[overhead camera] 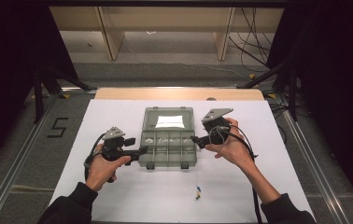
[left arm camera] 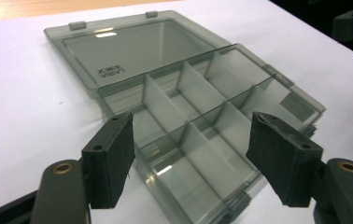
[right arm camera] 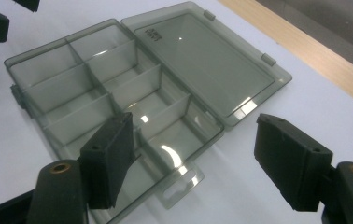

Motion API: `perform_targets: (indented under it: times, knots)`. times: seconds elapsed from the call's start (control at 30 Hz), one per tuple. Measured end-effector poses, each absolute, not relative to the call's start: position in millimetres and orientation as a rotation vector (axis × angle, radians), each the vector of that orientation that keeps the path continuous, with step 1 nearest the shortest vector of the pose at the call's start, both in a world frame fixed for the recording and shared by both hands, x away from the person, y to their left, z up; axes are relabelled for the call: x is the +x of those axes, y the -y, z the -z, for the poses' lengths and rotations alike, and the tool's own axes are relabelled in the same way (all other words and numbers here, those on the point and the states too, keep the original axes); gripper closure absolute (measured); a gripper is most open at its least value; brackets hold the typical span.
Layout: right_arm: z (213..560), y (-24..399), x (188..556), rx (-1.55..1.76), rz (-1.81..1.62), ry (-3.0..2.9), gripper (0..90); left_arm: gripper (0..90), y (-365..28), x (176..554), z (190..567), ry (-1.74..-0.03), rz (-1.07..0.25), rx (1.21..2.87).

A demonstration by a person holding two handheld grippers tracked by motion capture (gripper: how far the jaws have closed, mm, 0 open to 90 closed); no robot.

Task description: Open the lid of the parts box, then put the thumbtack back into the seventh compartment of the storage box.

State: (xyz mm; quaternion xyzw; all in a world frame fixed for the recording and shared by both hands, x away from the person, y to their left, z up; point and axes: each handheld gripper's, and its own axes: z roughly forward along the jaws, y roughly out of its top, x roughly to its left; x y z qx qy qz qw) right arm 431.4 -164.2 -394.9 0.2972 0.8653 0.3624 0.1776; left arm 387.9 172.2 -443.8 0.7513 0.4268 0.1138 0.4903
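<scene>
Both my grippers, left (overhead camera: 143,150) and right (overhead camera: 194,139), gape empty beside the open box (overhead camera: 167,136): light, slick, brittle plastic, best pinched at its side walls.

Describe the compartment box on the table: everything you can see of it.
The compartment box is smoky translucent plastic, lying open on the white table cover. Its hinged lid is folded flat on the far side; two latches sit on the near edge. Dividers split the tray into several compartments, all apparently empty. A hang tab juts from one end. The left gripper and right gripper flank its ends with jaws open, not pressing on it.
</scene>
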Motion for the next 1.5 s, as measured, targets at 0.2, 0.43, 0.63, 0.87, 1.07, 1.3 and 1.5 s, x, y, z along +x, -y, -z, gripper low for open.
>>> perform_targets:
  times: [0.2,0.43,0.63,0.87,1.07,1.3,1.5]
  knots:
    - [397,166,422,0.81,-1.009,-2.487,27.7,25.2,-166,379,440,-0.985,-0.286,1.816]
    - [408,165,411,0.814,-0.987,-2.537,26.5,24.0,-163,370,435,-0.911,-0.322,1.822]
    - [416,166,401,0.806,-0.949,-2.58,26.4,22.8,-162,362,435,-0.87,-0.323,1.825]
    - [420,169,390,0.797,-0.897,-2.625,26.4,22.8,-166,352,434,-0.844,-0.34,1.829]
    - [424,172,381,0.81,-0.881,-2.644,26.4,22.7,-171,343,434,-0.853,-0.348,1.795]
    - [428,174,374,0.805,-0.876,-2.641,26.4,22.8,-169,338,436,-0.84,-0.363,1.807]
    - [431,174,369,0.813,-0.842,-2.685,26.5,22.7,-167,335,439,-0.838,-0.356,1.808]
